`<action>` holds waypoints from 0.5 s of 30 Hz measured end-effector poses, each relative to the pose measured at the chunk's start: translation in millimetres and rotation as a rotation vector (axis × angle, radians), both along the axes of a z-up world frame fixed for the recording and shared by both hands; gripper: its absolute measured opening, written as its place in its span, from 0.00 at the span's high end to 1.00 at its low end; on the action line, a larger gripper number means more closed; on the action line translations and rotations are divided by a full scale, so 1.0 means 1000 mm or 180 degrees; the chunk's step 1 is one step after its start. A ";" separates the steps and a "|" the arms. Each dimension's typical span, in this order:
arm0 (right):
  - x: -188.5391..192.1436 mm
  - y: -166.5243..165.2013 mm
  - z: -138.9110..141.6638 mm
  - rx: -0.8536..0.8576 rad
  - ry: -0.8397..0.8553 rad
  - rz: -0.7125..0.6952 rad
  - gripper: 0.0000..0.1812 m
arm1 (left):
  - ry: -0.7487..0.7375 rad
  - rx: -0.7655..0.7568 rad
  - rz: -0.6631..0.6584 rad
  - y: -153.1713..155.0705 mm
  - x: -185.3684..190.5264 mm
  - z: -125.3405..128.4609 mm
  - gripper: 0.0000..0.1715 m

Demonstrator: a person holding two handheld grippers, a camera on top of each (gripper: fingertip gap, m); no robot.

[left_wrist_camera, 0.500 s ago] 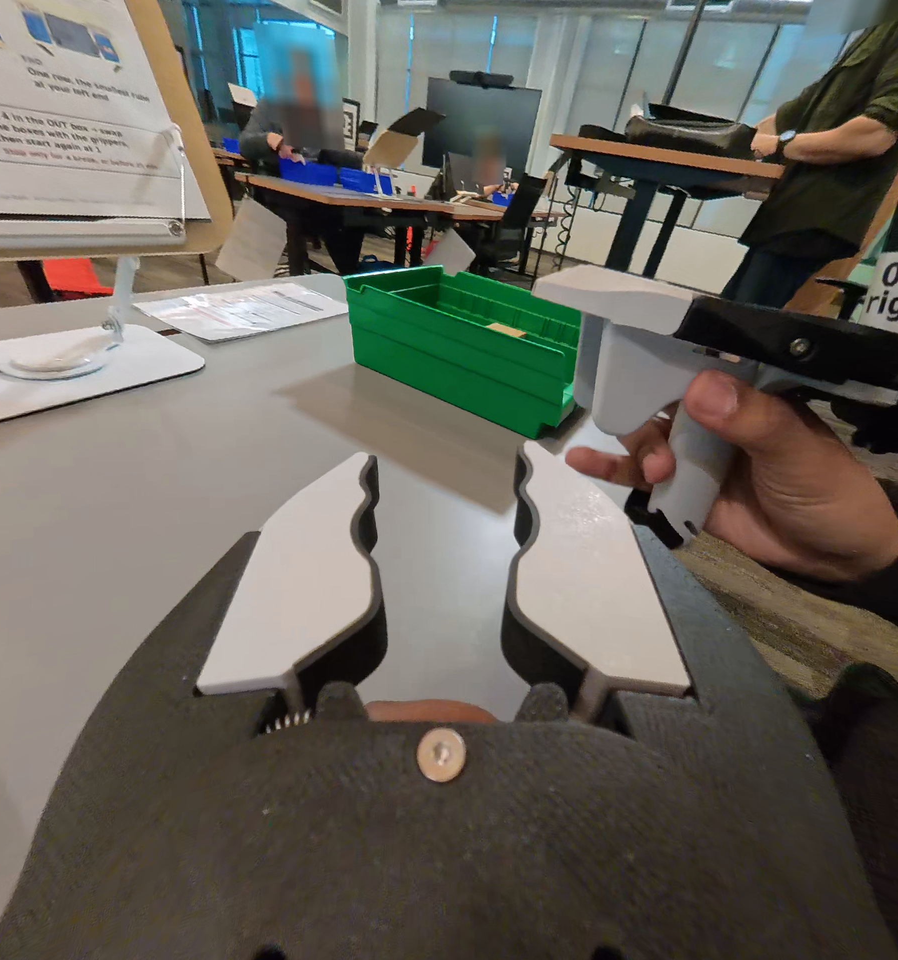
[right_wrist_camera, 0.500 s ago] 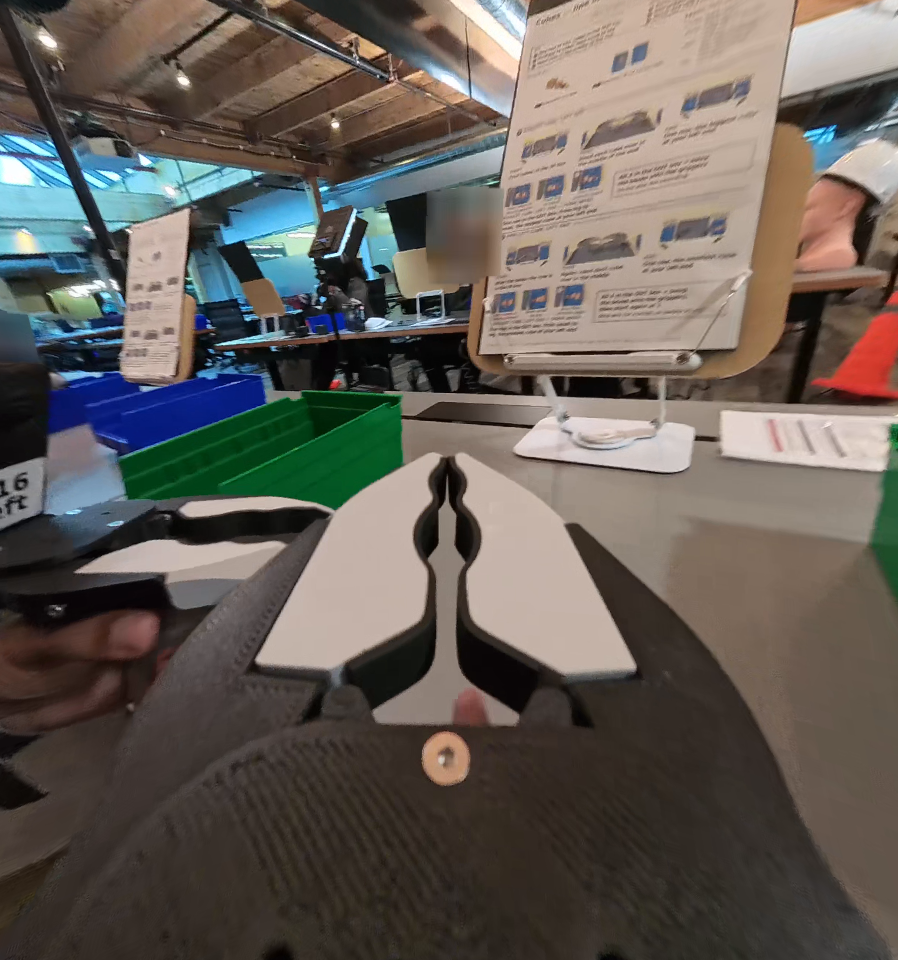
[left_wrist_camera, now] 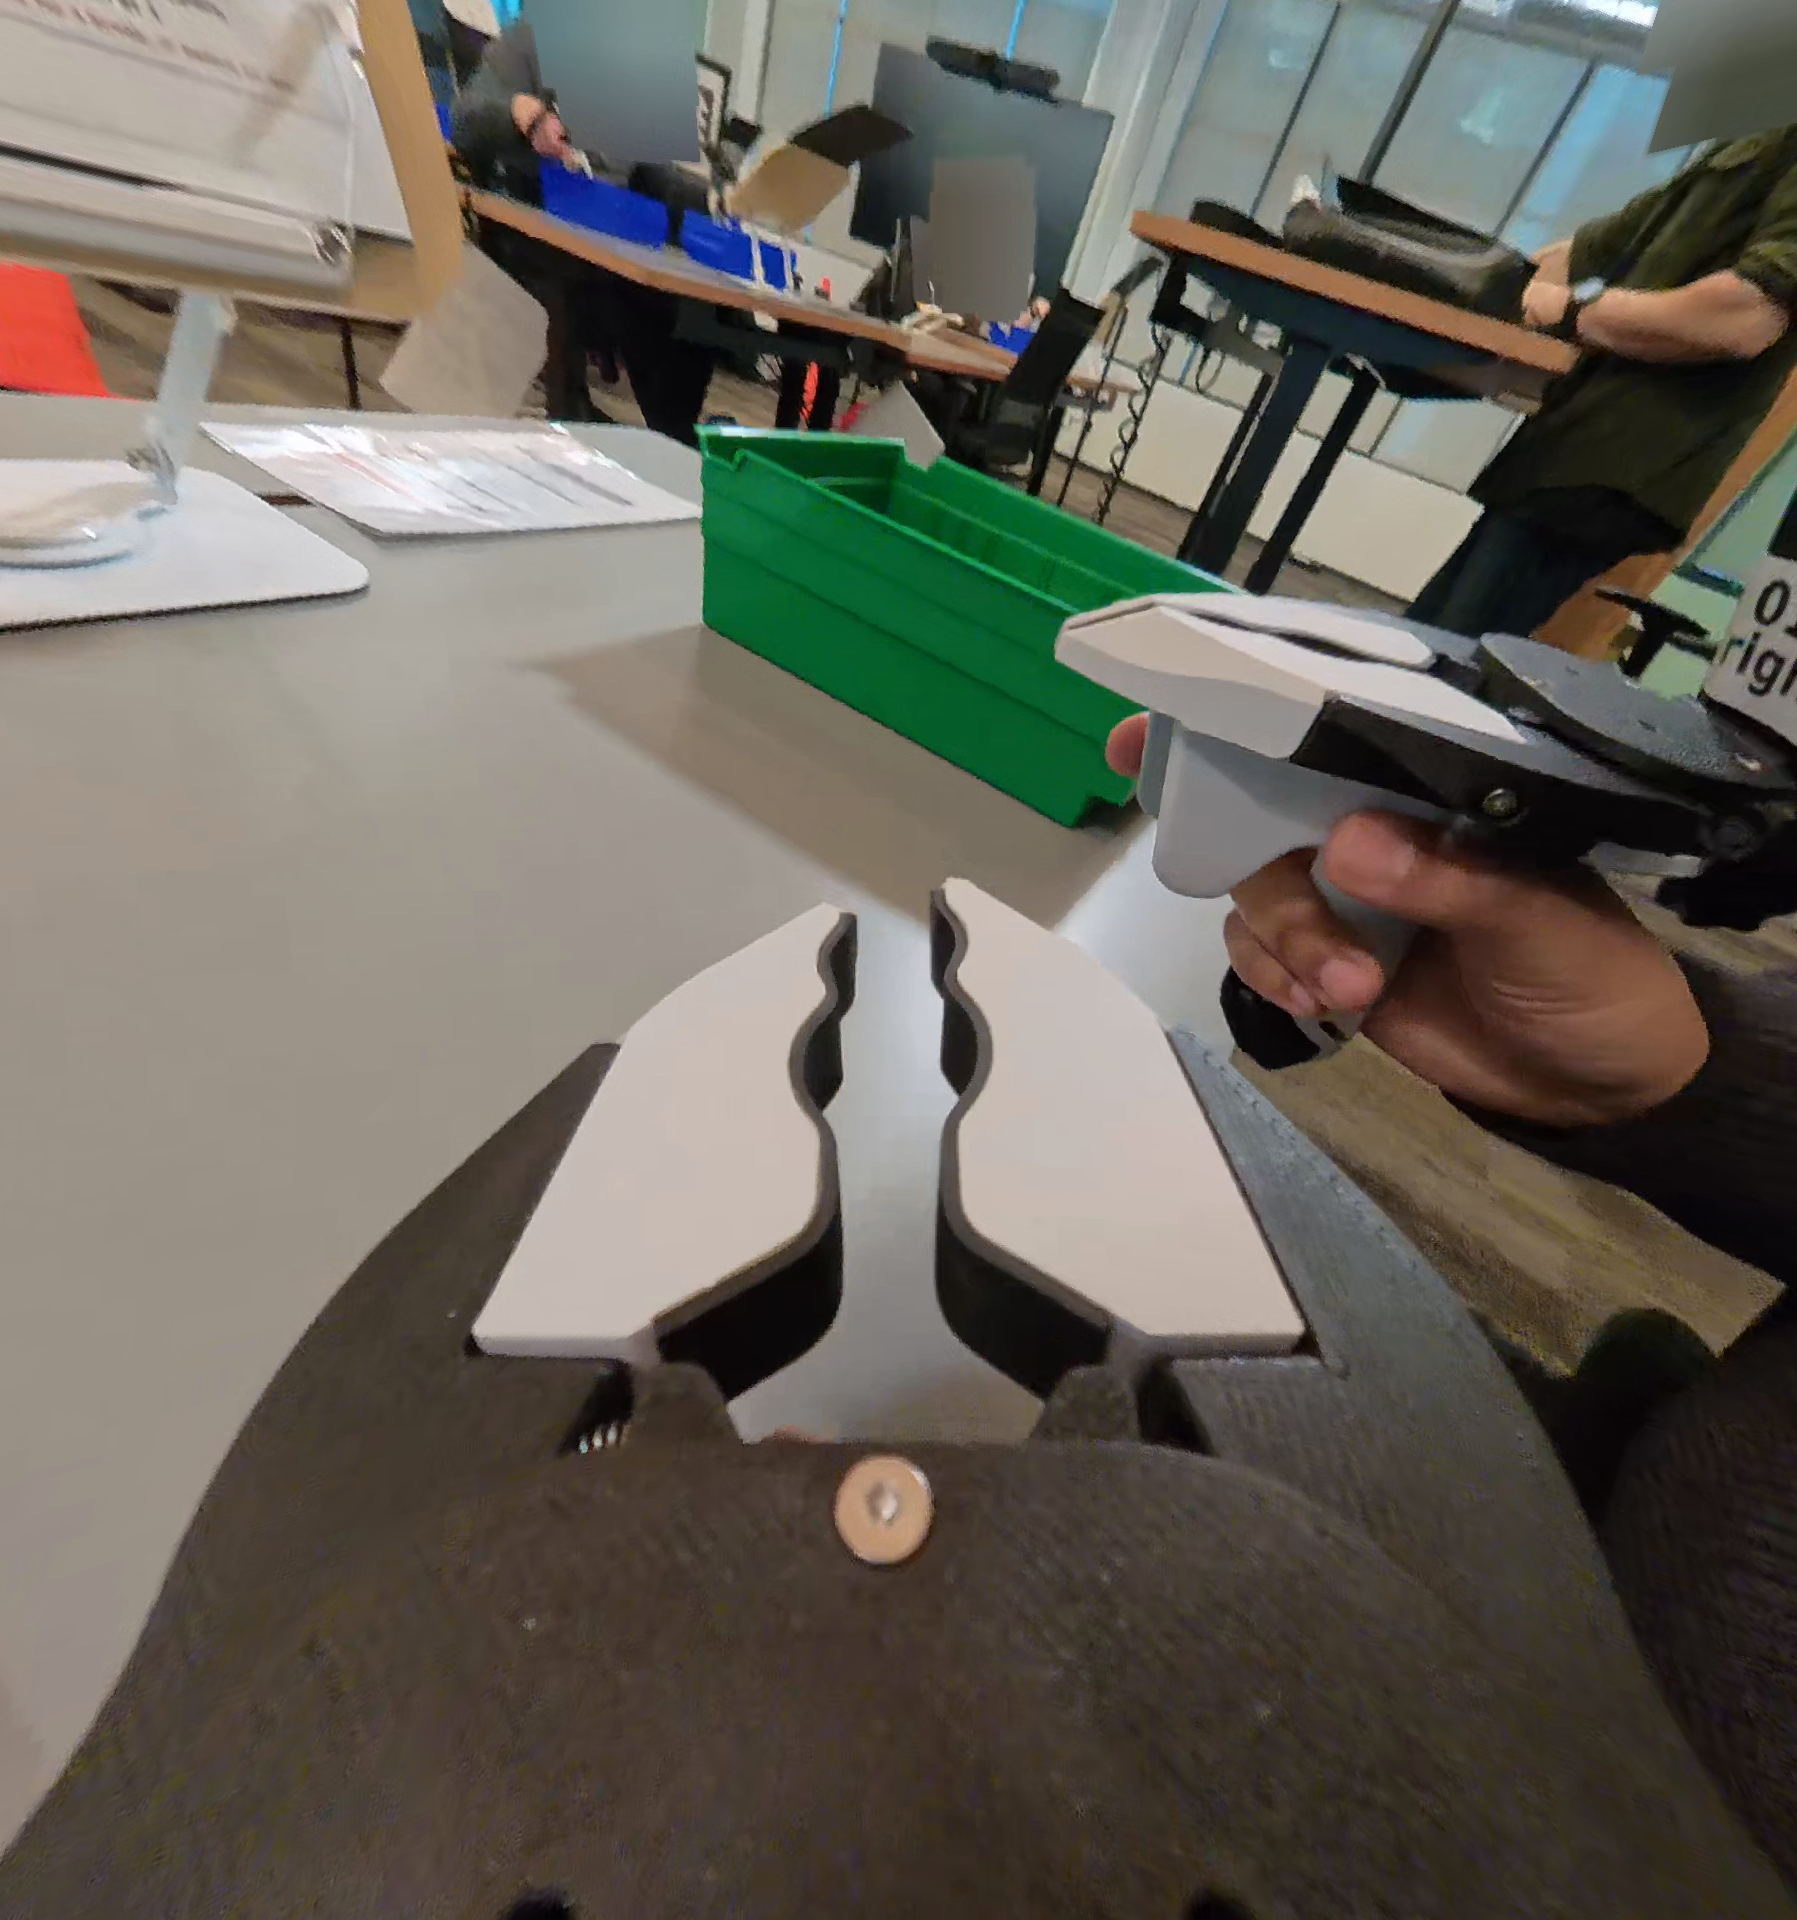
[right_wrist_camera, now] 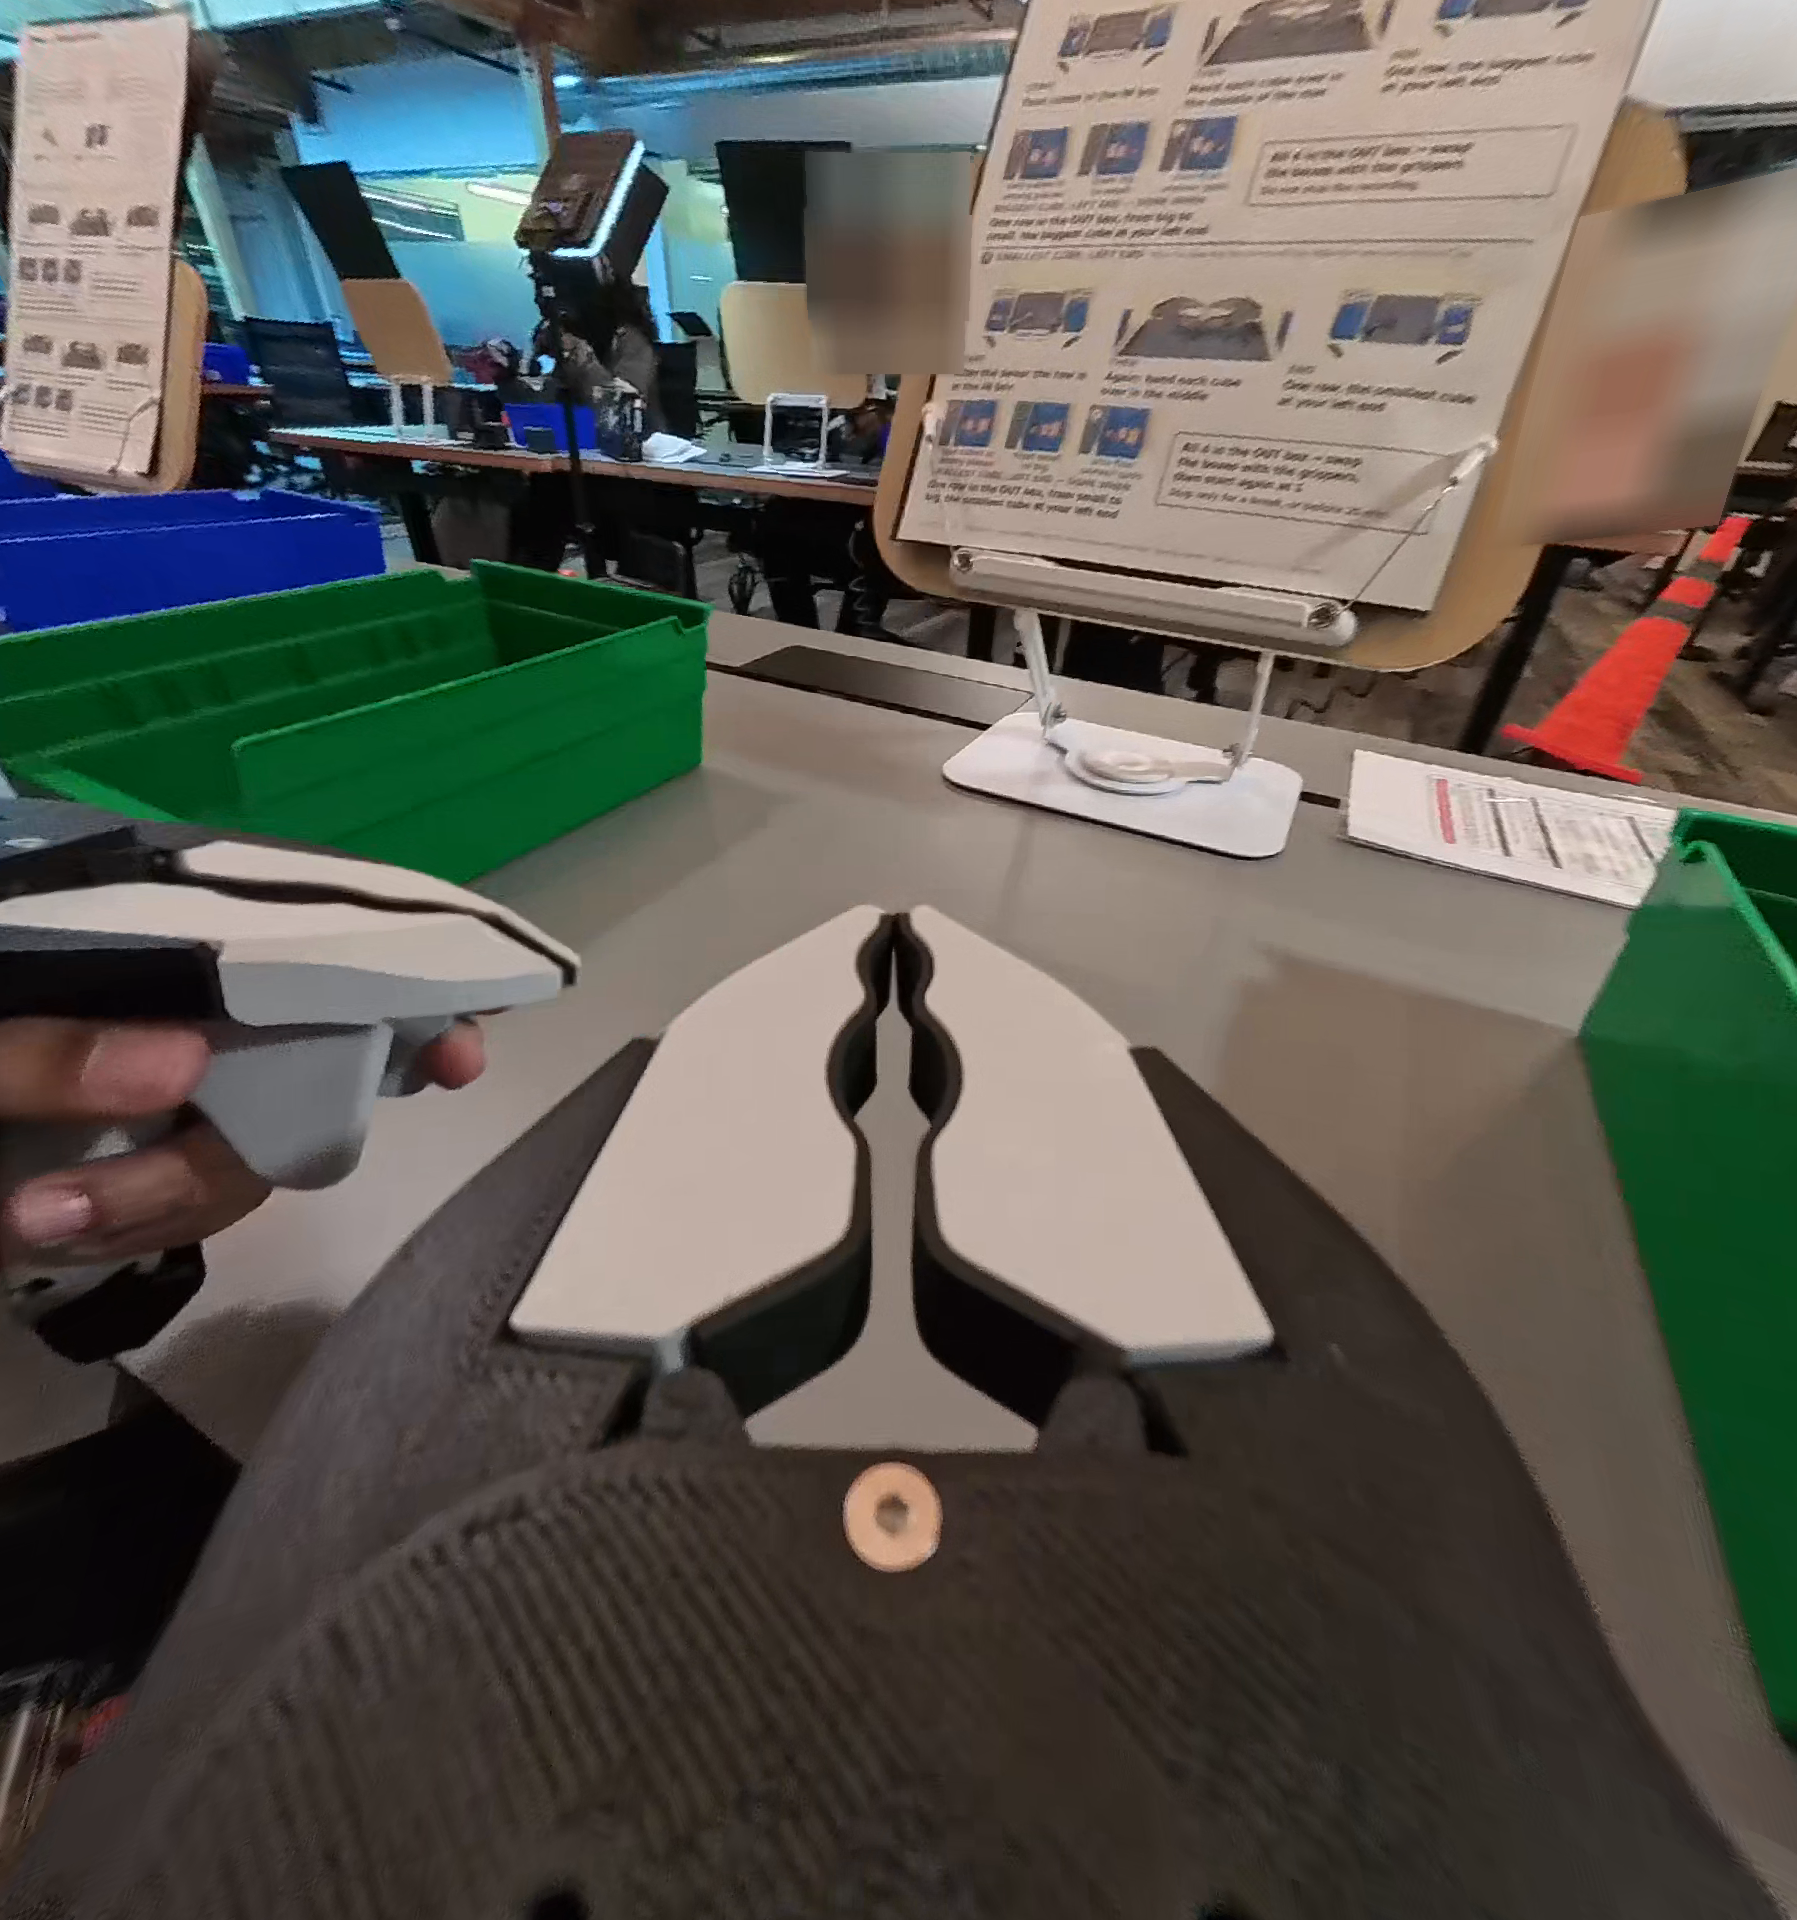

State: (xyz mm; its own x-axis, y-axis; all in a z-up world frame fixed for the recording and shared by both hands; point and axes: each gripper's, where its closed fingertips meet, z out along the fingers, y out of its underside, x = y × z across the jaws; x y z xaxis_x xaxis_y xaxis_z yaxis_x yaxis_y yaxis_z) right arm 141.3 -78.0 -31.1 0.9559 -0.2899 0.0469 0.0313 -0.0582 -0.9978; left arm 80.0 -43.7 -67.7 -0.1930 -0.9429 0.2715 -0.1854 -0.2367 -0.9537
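The left gripper [left_wrist_camera: 894, 920], white fingers slightly parted and empty, hovers over the bare grey table [left_wrist_camera: 250, 883] beside the right gripper [right_wrist_camera: 899, 920], fingers closed on nothing, two rigid green plastic bins [right_wrist_camera: 374, 707] nearby.

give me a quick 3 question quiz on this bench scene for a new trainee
1. True or false: the right gripper holds a cube between its fingertips.
2. Multiple choice: what colour are the two bins on the grey table, the left bin and the right bin? A) blue B) green C) red
3. Fill in: the left gripper has its jaws slightly ____, with nothing between them.

Key
1. False: its fingertips meet on nothing.
2. B
3. apart. A narrow gap shows the table through it.
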 end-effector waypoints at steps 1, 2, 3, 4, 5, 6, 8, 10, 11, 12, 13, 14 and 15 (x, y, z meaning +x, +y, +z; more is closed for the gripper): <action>-0.001 0.001 -0.003 -0.0007 0.0013 0.0059 1.00 | 0.0043 0.0017 -0.0071 -0.002 0.001 -0.004 0.90; -0.003 0.003 -0.008 -0.0055 0.0043 0.0163 1.00 | 0.0076 0.0034 -0.0163 -0.005 0.001 -0.007 0.88; -0.013 0.005 -0.015 -0.0128 0.0067 0.0445 1.00 | 0.0118 0.0062 -0.0267 -0.009 0.002 -0.010 0.85; -0.026 0.007 -0.020 -0.0198 0.0114 0.0820 1.00 | 0.0160 0.0108 -0.0377 -0.014 0.002 -0.013 0.81; -0.032 0.007 -0.025 -0.0246 0.0204 0.0996 1.00 | 0.0184 0.0173 -0.0459 -0.017 0.002 -0.016 0.78; -0.035 0.007 -0.027 -0.0261 0.0294 0.1103 1.00 | 0.0187 0.0243 -0.0521 -0.021 0.002 -0.018 0.77; -0.042 0.006 -0.025 -0.0223 0.0452 0.1335 1.00 | 0.0154 0.0357 -0.0652 -0.028 0.001 -0.019 0.75; -0.045 0.004 -0.022 -0.0134 0.0544 0.1466 1.00 | 0.0078 0.0405 -0.0785 -0.036 -0.002 -0.016 0.74; -0.049 0.003 -0.019 -0.0090 0.0552 0.1554 1.00 | 0.0035 0.0411 -0.0847 -0.040 -0.003 -0.014 0.74; -0.050 0.002 -0.018 -0.0065 0.0543 0.1602 0.99 | -0.0006 0.0410 -0.0893 -0.043 -0.005 -0.012 0.75; -0.053 0.001 -0.017 -0.0059 0.0519 0.1666 0.98 | -0.0050 0.0399 -0.0926 -0.045 -0.006 -0.009 0.75; -0.056 0.001 -0.018 -0.0080 0.0487 0.1713 0.97 | -0.0091 0.0380 -0.0947 -0.046 -0.008 -0.007 0.75; -0.055 0.001 -0.018 -0.0100 0.0459 0.1680 0.96 | -0.0134 0.0350 -0.0967 -0.046 -0.009 -0.004 0.75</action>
